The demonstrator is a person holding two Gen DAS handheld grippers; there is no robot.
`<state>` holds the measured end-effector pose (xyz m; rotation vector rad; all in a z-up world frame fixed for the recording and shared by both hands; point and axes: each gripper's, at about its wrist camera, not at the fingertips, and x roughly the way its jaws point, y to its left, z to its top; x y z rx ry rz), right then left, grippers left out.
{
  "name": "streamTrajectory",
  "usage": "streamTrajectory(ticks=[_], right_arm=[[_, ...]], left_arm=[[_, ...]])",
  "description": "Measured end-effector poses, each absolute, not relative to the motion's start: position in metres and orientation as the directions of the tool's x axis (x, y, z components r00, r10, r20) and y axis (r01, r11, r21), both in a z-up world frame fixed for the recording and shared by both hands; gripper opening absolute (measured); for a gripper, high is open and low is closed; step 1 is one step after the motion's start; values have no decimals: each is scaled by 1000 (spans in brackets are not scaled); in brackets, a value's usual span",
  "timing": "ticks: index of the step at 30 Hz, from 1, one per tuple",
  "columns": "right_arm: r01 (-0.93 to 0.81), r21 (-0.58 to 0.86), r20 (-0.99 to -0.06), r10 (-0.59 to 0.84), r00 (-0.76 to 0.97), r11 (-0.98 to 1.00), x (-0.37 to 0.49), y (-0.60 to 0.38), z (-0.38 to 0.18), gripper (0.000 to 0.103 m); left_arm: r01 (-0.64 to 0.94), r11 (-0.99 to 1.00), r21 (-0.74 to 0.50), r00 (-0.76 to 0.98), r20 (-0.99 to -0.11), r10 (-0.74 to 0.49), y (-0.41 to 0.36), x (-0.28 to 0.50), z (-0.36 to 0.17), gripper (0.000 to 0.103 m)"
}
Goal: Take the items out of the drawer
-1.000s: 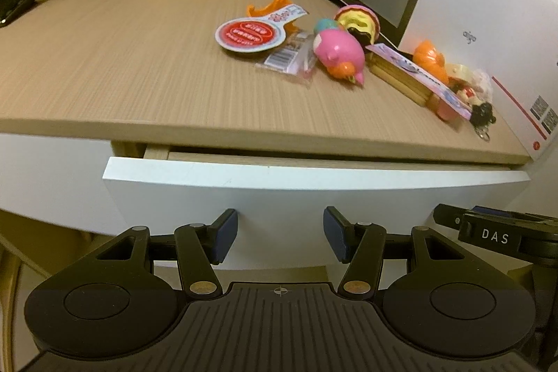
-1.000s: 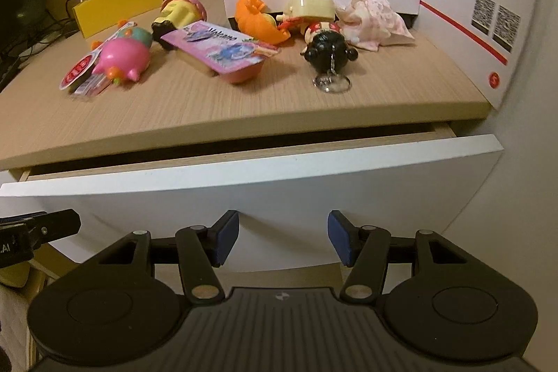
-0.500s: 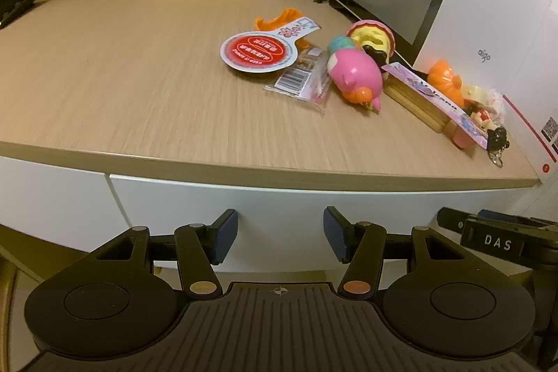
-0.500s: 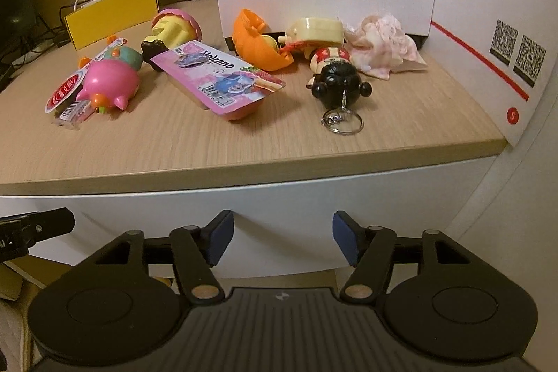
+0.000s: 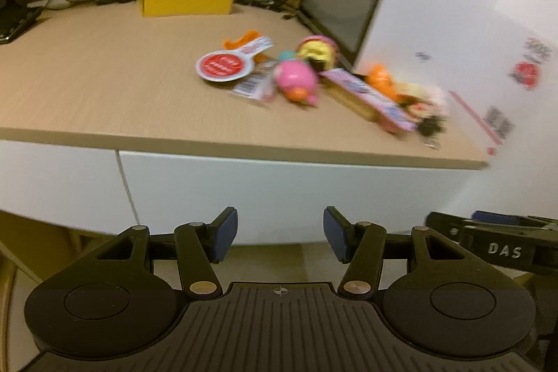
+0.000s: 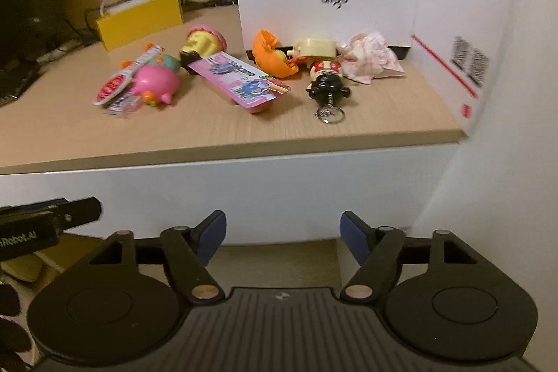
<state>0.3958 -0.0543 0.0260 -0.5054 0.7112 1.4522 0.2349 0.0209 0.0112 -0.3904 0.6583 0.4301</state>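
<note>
Since a second ago the white drawer has gone from partly open to fully shut, its front flush under the bench edge. Both tongs — left tongs and right tongs — hang before it, jaws wide apart and empty. On the bench lie the items: a pink pig toy, pink packet and black keychain figure.

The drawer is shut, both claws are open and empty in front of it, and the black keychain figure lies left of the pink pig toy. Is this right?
Not quite. The right wrist view shows the black keychain figure right of the pink pig toy, not left. The rest holds: the drawer is shut, and the left claw and right claw are open and empty.
</note>
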Motion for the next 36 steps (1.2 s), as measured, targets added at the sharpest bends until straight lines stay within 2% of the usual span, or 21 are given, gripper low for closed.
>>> streamTrajectory(ticks=[4, 7, 10, 18, 36], right_arm=[[-995, 91, -669, 743, -27, 46, 397, -96, 44, 78], [-996, 68, -617, 787, -1, 52, 396, -125, 53, 86], [-995, 59, -561, 827, 37, 84, 397, -147, 59, 92], [-994, 100, -632, 775, -28, 45, 405, -157, 56, 94], [-997, 72, -617, 787, -22, 28, 403, -178, 50, 94]], left_arm=[[-489, 853, -181, 736, -610, 292, -14, 209, 34, 59], [-492, 856, -156, 747, -580, 324, -35, 195, 42, 59], [-515, 843, -156, 731, -593, 338, -46, 189, 44, 59], [-550, 822, -145, 717, -587, 376, -71, 175, 45, 59], [-541, 836, -90, 694, -609, 384, -92, 177, 32, 57]])
